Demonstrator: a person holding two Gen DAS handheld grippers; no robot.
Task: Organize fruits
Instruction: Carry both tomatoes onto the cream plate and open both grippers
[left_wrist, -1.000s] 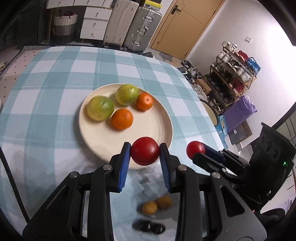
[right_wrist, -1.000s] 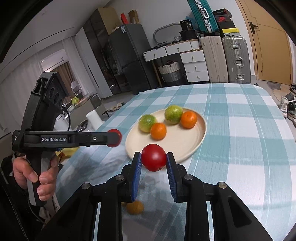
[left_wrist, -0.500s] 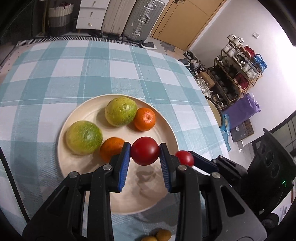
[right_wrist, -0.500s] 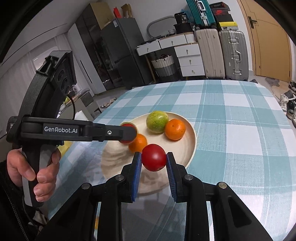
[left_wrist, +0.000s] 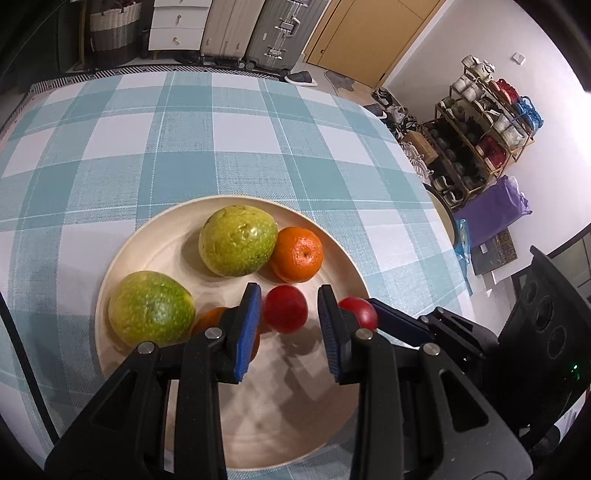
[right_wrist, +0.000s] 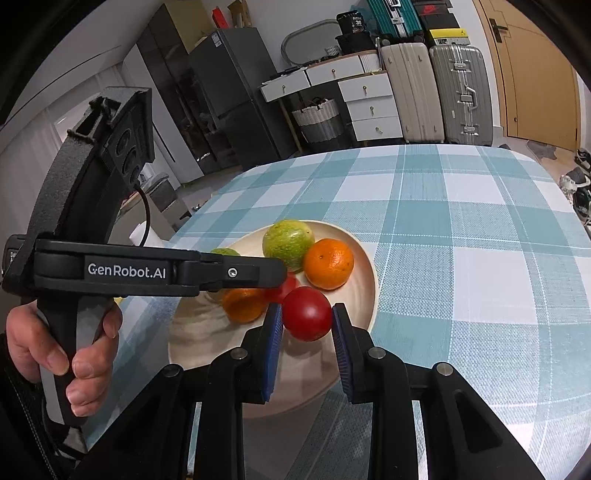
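A cream plate (left_wrist: 155, 251) on the checked tablecloth holds two green fruits (left_wrist: 238, 240), an orange (left_wrist: 300, 254) and a second orange (right_wrist: 243, 303) half hidden by my left fingers. My left gripper (left_wrist: 290, 314) is open over the plate; a red tomato (left_wrist: 285, 309) lies between its pads, clear of both. My right gripper (right_wrist: 306, 321) is over the plate's near rim (right_wrist: 371, 295) with a second red tomato (right_wrist: 307, 313) between its pads; the left pad touches it, a small gap shows at the right pad. This tomato also shows in the left wrist view (left_wrist: 358, 313).
The plate sits near the table's right edge (left_wrist: 424, 184), beyond which stand a shoe rack (left_wrist: 480, 140) and a purple bag (left_wrist: 495, 210). Suitcases (right_wrist: 436, 92), drawers and a basket stand behind the table. A hand (right_wrist: 55, 339) holds the left gripper's handle.
Both grippers moved forward over the plate and lower. The left gripper opened and its tomato now lies on the plate. The right gripper's pads have widened slightly around its tomato.
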